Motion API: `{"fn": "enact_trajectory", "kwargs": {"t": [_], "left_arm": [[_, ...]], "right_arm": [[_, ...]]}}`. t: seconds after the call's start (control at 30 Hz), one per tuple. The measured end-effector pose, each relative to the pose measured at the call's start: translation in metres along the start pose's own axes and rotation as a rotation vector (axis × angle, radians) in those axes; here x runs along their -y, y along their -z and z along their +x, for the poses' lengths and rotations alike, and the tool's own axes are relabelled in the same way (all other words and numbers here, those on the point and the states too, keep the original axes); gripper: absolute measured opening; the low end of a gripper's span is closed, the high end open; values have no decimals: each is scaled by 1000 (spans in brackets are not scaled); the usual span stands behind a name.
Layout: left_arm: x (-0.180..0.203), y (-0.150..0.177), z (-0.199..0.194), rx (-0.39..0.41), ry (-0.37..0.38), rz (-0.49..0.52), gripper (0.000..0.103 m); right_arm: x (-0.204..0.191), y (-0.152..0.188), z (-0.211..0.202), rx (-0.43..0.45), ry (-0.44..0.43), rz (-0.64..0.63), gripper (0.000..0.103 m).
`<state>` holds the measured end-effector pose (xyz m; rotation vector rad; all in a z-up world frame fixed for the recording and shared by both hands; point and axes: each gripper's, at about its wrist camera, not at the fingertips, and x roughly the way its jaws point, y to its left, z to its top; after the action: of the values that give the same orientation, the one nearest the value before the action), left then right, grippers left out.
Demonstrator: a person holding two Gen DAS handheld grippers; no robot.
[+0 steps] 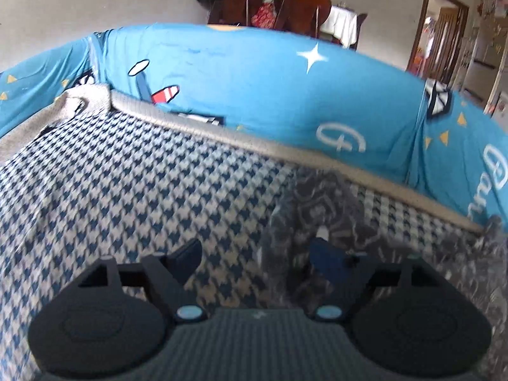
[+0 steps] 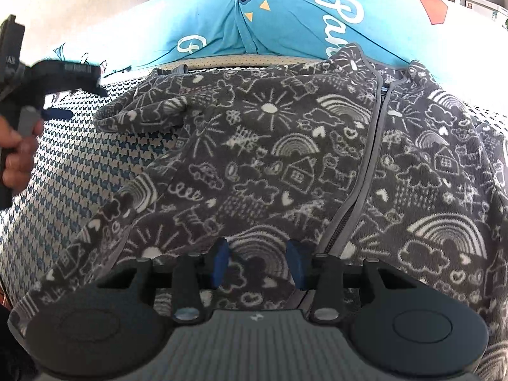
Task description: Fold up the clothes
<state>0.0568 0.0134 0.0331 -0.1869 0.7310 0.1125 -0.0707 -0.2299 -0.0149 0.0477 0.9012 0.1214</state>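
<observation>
A dark grey fleece jacket (image 2: 285, 146) with white doodle rainbows, houses and a grey zip lies spread on the houndstooth cover (image 2: 79, 184). One sleeve (image 2: 149, 111) lies folded in across its upper left. My right gripper (image 2: 257, 263) sits low on the jacket near the zip, half closed, with a hump of fleece filling the gap between its blue pads. My left gripper (image 1: 257, 254) stands wide open over the houndstooth cover (image 1: 127, 190) and holds nothing. A blurred edge of the jacket (image 1: 317, 203) lies by its right finger. The right wrist view shows the left gripper (image 2: 79, 95), blurred, in a hand (image 2: 16, 155).
A bright blue cartoon-print sheet (image 1: 254, 85) rises behind the cover's beige piped edge (image 1: 222, 133). Beyond it stand brown chairs (image 1: 270, 3) draped with clothes, and a doorway (image 1: 441, 31) opens at the right. The blue sheet (image 2: 285, 16) also backs the jacket.
</observation>
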Motion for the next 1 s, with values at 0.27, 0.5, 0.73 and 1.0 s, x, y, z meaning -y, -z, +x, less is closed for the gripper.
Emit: {"fn": "enact_trajectory", "kwargs": {"t": [0.27,0.5,0.73,1.0], "left_arm": [[-19,-15,49,-73,86,-121,85],[-12,-9,75,-122,100,-112,77],[-3,-9,69,-115,86,-107,18],[-11,-25,6,156,-153,-75,16]], "right_arm": [[-5,2,2,6,8,-32,46],[-5,4,3,8,5,-35,47],[-5,4,4,11,4,-41,47],[-4,4,4,14,8,-47,48]]}}
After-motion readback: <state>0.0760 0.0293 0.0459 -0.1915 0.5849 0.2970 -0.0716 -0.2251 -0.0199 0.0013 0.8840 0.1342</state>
